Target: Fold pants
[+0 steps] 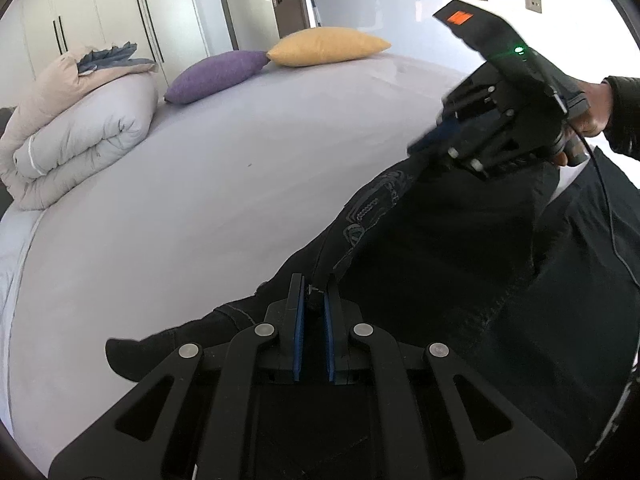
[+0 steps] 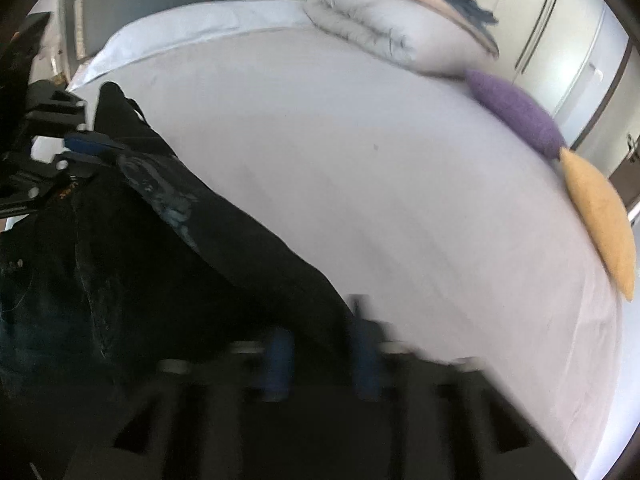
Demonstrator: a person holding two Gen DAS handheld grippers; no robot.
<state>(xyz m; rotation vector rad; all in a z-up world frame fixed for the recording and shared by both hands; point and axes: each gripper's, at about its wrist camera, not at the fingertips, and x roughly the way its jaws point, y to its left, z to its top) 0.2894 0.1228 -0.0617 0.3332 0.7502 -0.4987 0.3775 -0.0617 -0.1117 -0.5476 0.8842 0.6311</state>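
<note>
Black pants [image 1: 440, 232] with a pale printed waistband hang lifted between my two grippers above a white bed [image 1: 180, 208]. My left gripper [image 1: 313, 300] is shut on the pants' waist edge, cloth pinched between its blue pads. In the left wrist view my right gripper [image 1: 424, 142] is at upper right, held by a hand, its blue pads closed on the other end of the waistband. In the right wrist view the pants [image 2: 140, 248] fill the lower left; my right gripper [image 2: 320, 344] is motion-blurred with cloth between its fingers. My left gripper [image 2: 100, 148] shows at far left, clamped on the waistband.
A folded white and beige duvet [image 1: 76, 136] lies at the far left of the bed. A purple pillow [image 1: 216, 76] and a yellow pillow [image 1: 328, 46] lie along the far edge. White wardrobes and a door stand behind. The bed sheet [image 2: 380, 160] spreads wide beside the pants.
</note>
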